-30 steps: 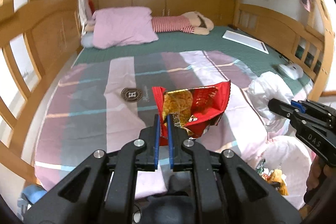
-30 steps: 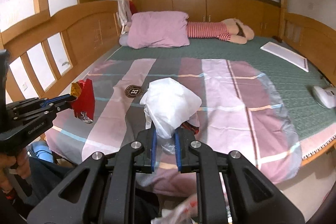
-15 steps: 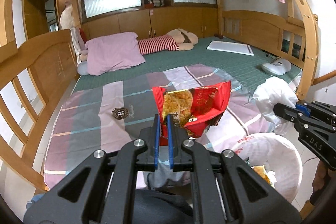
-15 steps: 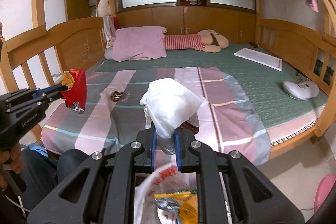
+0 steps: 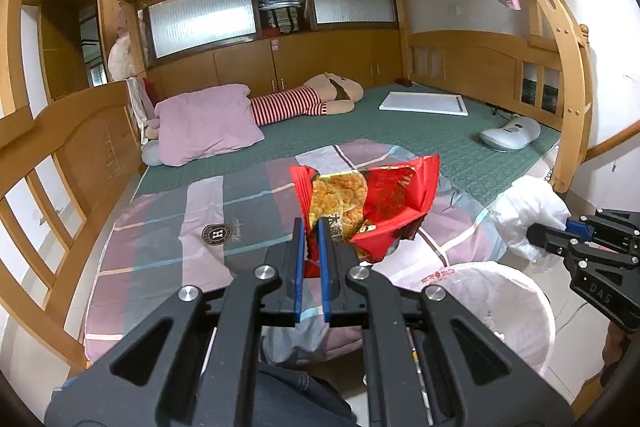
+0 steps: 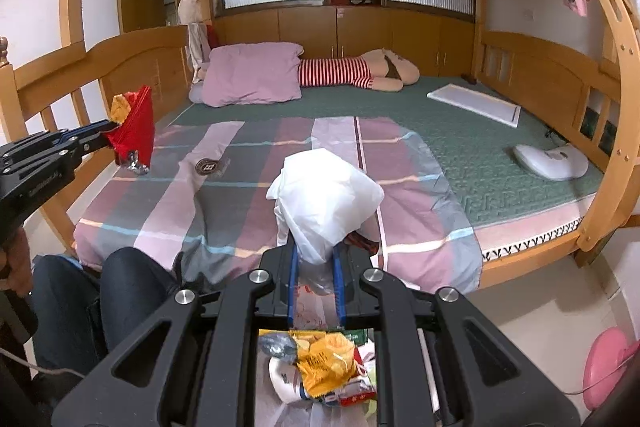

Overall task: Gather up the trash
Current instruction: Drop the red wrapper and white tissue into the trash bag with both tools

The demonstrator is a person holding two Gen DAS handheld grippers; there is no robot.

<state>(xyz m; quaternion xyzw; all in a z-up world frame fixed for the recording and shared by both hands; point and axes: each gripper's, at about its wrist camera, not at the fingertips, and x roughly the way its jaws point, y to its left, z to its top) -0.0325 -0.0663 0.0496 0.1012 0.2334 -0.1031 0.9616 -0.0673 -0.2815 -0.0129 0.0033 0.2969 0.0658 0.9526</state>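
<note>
Both grippers are loaded, and both loads hang off the foot of the bed rather than over it, which I take to mean the carrying is nearly done and the drop is what remains. The left gripper [image 5: 311,227] has its 2 blue-lined fingers pressed onto the torn edge of a red snack wrapper [image 5: 384,203], so the crumpled foil stands up clear of the jaws instead of dragging across the striped blanket [image 5: 168,239]. The right gripper [image 6: 314,259] pinches a bunched white plastic bag [image 6: 324,195] by its lower folds, the bulk of it ballooning above the fingers. Directly under that right gripper sits the lined trash bin [image 5: 516,287], its mouth showing a yellow wrapper [image 6: 324,359] and other scraps already inside, so the white bag looks lined up to fall straight in once the jaws part. The red wrapper is further off to the side; from the left camera the bin lies down and to its right, so that hand probably needs to swing across first. Both pieces are light and floppy, so either could catch on the bin's rim or cling to a finger pad on release.
</note>
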